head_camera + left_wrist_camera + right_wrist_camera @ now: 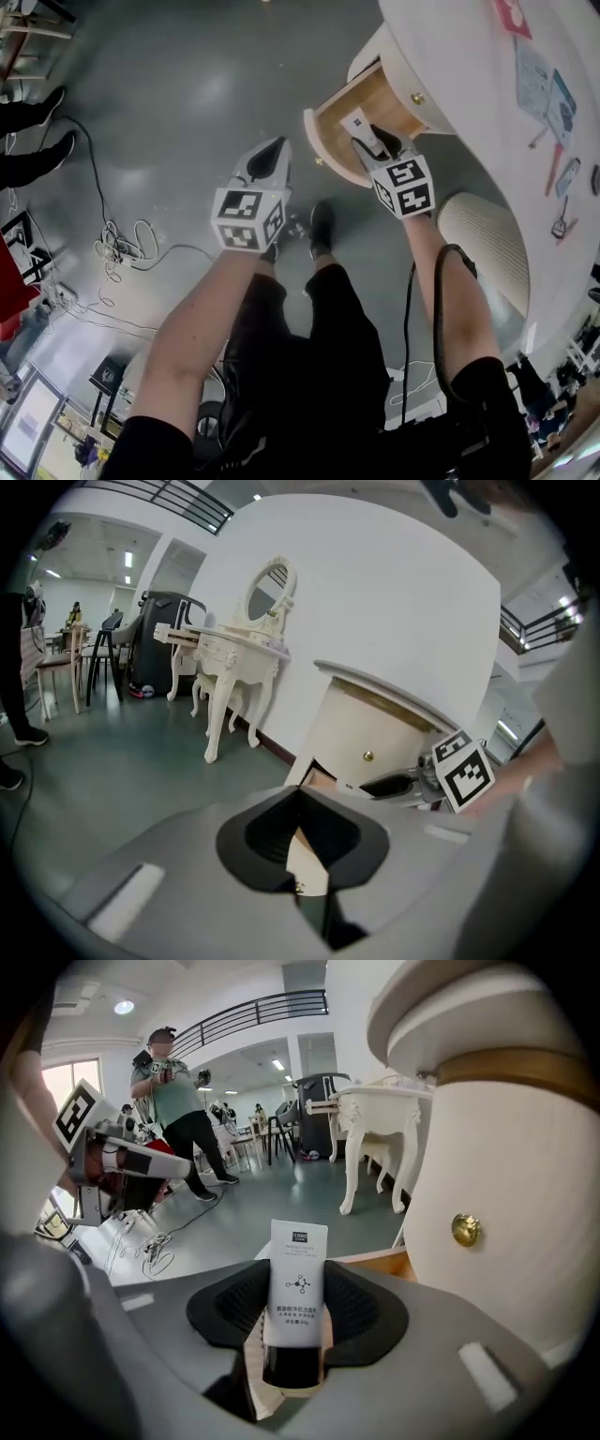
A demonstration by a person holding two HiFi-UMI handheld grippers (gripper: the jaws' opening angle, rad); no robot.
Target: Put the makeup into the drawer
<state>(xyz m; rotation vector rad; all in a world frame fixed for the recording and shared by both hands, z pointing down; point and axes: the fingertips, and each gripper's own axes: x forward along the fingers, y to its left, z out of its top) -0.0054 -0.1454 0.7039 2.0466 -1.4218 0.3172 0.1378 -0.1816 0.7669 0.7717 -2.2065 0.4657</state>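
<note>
Here's the makeup tube (298,1283): white body, black cap, fine black print and a small black molecule-style mark on its face. The right gripper (373,142) is grey with black ribbed pads, and its cube carries black-and-white square markers. The left gripper (272,155) has the same grey, black and marker pattern. The drawer (328,141) is cream outside and pale honey wood inside, with a shiny brass-gold knob (465,1230). The table top (450,66) is off-white, with light-blue cards (546,86) lying on it. The floor (178,94) is glossy grey-green, with white cables (117,246) looping over it. The wearer's trousers (300,347) are black. In the background, the dressing table (234,649) is cream-white and a bystander's top (173,1091) is muted green.
</note>
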